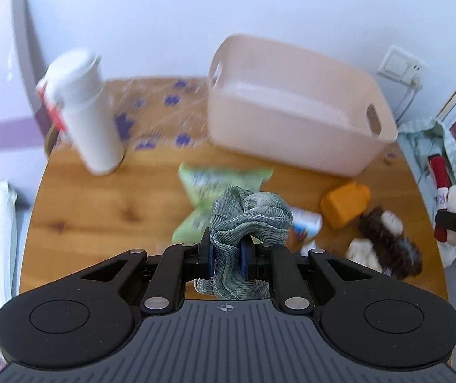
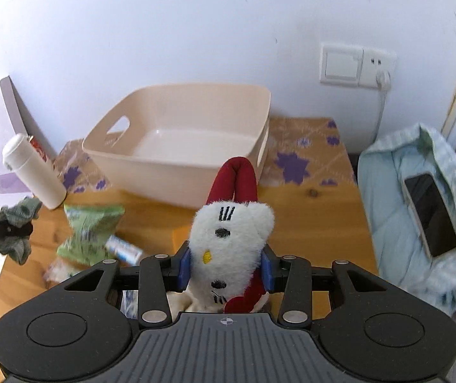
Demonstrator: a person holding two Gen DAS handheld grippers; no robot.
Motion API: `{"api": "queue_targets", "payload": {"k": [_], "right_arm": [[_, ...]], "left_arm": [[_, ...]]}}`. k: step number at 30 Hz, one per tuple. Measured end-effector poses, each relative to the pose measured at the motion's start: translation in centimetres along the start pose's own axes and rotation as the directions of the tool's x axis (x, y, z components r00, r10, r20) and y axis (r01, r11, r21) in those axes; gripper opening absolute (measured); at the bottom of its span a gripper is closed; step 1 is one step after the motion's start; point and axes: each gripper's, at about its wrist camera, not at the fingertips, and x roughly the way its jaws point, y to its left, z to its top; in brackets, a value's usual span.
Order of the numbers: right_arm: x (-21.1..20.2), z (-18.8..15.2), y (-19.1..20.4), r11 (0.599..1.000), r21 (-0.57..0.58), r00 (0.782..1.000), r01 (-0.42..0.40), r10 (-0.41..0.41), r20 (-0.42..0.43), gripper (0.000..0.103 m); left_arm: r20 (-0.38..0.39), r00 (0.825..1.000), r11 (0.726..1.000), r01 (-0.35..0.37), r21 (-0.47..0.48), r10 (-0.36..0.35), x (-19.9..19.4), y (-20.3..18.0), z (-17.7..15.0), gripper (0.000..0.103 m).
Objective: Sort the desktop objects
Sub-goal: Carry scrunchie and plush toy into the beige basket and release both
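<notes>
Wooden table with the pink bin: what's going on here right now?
A person is tidying a cluttered table with a handheld gripper in each hand. The left gripper is shut on a grey-green scrunchie; the right gripper is clamped on a white plush toy with red parts. Both are held above the table, in front of the empty pink bin. A green packet, an orange block and a white bottle remain on the table.

No lettering can be read for certain. The green snack packet (image 2: 90,233) and the small blue-and-white box (image 2: 124,249) carry print too blurred to make out.
</notes>
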Motion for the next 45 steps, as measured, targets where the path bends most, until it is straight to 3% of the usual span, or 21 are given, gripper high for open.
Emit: {"api": "queue_targets", "payload": {"k": [7,8,14,24,32,38,43,45], "right_arm": [[1.0,3.6,-0.3,1.000,-0.029,0.999,-0.010,0.011,0.046,0.039],[1.3,4.1,-0.4,0.999,-0.031,0.999,-0.014,0.016,0.048,0.039],[2.7,6.4,-0.6,0.999,-0.039,0.997,-0.036,0.038,0.061,0.039],[5.9,11.2,-0.3,0.991,-0.120,0.993,-0.056,0.068,0.101,0.039],[11.5,12.5,0.2,0.977,-0.203,0.997,-0.062,0.069,0.028,0.039],[14.3,11.9,0.6,0.976,-0.208,0.997,-0.069,0.062,-0.038,0.039],[15.3,11.3,1.1,0.977,-0.210,0.998,-0.038,0.025,-0.061,0.043],[15.1,11.1,1.2,0.983,-0.183,0.998,-0.020,0.009,-0.058,0.052]], "left_arm": [[0.078,0.997,0.997,-0.014,0.080,0.008,0.8,-3.3,5.0,0.015],[0.100,0.993,0.994,-0.077,0.077,0.069,0.9,-3.6,5.5,0.014],[0.132,0.989,0.992,-0.082,0.097,0.069,2.3,-5.7,8.8,0.015],[0.154,0.980,0.990,-0.135,0.045,0.127,6.6,-7.9,13.5,0.014],[0.109,0.975,0.981,-0.190,-0.040,0.193,12.1,-9.9,15.4,0.015],[0.043,0.970,0.971,-0.240,-0.019,0.241,16.0,-10.9,15.6,0.015],[-0.024,0.971,0.970,-0.240,-0.042,0.239,17.6,-10.1,15.0,0.016],[-0.027,0.974,0.972,-0.228,-0.053,0.227,17.6,-9.8,14.9,0.030]]}}
